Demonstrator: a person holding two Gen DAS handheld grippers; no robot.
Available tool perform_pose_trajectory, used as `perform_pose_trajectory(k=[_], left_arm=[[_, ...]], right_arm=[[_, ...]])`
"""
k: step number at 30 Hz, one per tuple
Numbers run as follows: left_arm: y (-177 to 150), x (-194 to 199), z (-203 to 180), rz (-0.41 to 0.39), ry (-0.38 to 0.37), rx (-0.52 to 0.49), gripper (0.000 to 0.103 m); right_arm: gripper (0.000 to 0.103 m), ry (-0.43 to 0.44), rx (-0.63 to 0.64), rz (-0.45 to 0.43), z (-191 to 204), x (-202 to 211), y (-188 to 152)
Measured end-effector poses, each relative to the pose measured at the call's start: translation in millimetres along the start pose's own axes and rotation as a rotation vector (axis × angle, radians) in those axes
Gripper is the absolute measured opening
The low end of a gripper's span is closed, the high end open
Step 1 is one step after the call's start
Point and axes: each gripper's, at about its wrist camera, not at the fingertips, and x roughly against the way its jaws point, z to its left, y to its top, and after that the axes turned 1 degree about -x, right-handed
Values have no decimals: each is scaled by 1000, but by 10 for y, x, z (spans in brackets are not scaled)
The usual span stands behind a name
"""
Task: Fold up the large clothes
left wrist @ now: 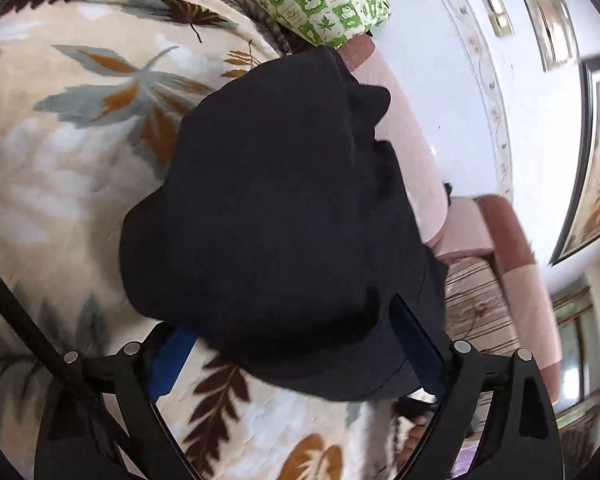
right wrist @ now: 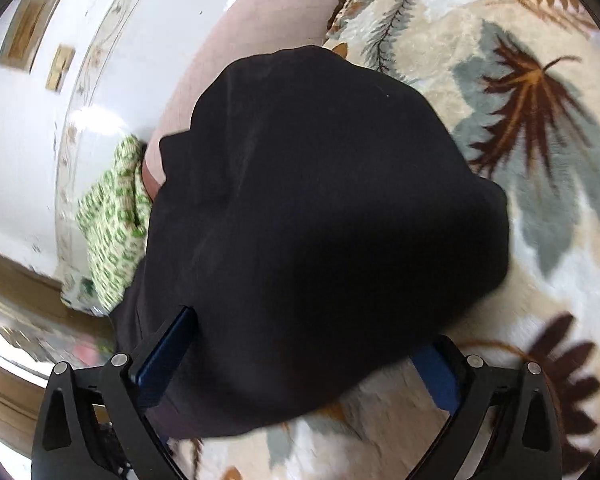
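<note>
Left wrist view: left tool spread wide, released; black garment lies between its fingers, unpinched, on the leaf-print blanket.
Right wrist view: right tool likewise released over the garment's near edge.
Risk: loose bundle slumps, fold opens.
Cause: uneven layers, soft blanket beneath.

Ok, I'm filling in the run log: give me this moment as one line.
stage: fold | black garment on leaf blanket | left gripper: open, fabric between | right gripper: open, fabric between
</note>
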Motion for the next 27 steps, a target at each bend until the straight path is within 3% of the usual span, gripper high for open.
perform_pose_trajectory(k=[4,8,9,10,12,15,18,27], left_arm=[[58,-85,92,20,-35,51,94],[36,-125,11,12,44,21,92],[4,-109,-64,1,107,-4,79],[-13,-89,-104,-3,141,-29,73],[-59,-22,-262,-10,185,-95,48],[-142,107,-489,-44,239,-180,34],[-215,196,-637,-71,284,-213,30],[-383,508,-603,-47,282,-195,29]], right_arm=[[103,20,1,34,-52,-175,132],[103,-12,42,23,15,-178,108],[95,-19,53,17,36,-152,100],[82,-10,60,23,65,-115,95],[68,-9,81,24,140,-47,96],[56,-2,107,15,268,57,87],[50,28,86,24,306,147,87],[47,75,84,80,408,405,-33]])
